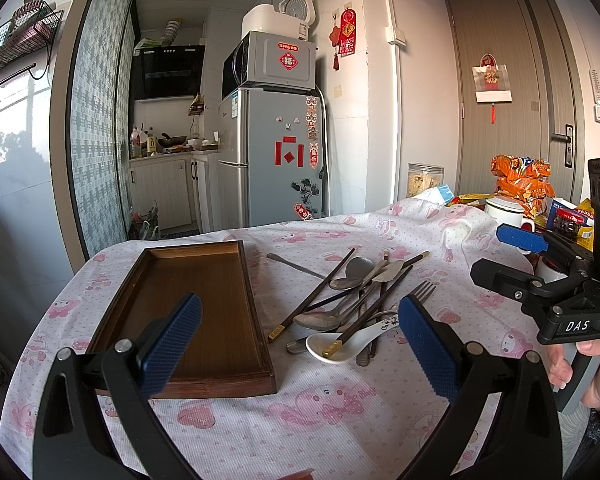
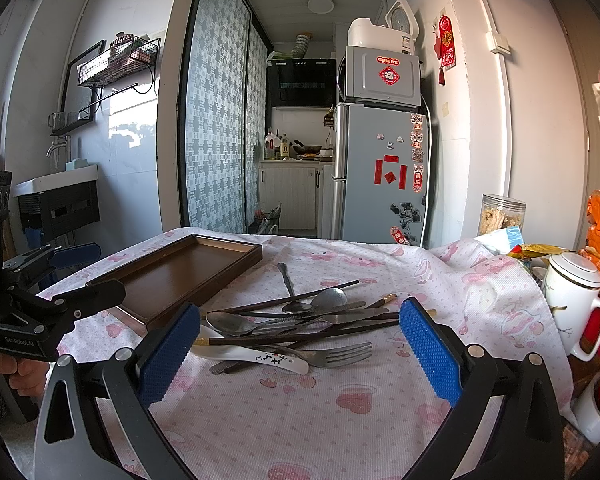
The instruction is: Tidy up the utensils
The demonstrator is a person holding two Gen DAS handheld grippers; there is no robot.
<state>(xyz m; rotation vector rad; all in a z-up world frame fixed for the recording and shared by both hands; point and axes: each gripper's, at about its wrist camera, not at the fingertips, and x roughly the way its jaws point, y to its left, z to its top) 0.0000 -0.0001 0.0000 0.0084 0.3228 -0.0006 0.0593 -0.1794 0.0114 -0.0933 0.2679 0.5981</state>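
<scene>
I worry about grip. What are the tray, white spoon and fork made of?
Tray: apparently wood, dark brown with a satin finish and faint grain. White spoon: likely glazed ceramic, glossy with painted black characters. Fork: metal, probably stainless steel, with a dull grey sheen.

Bare cloth [image 2: 300,412] before utensil pile [image 2: 292,324]; mug [image 2: 572,300] crowds right edge

Home kitchen – fridge [image 1: 276,152], microwave [image 1: 276,62], range hood [image 1: 168,72]
</scene>
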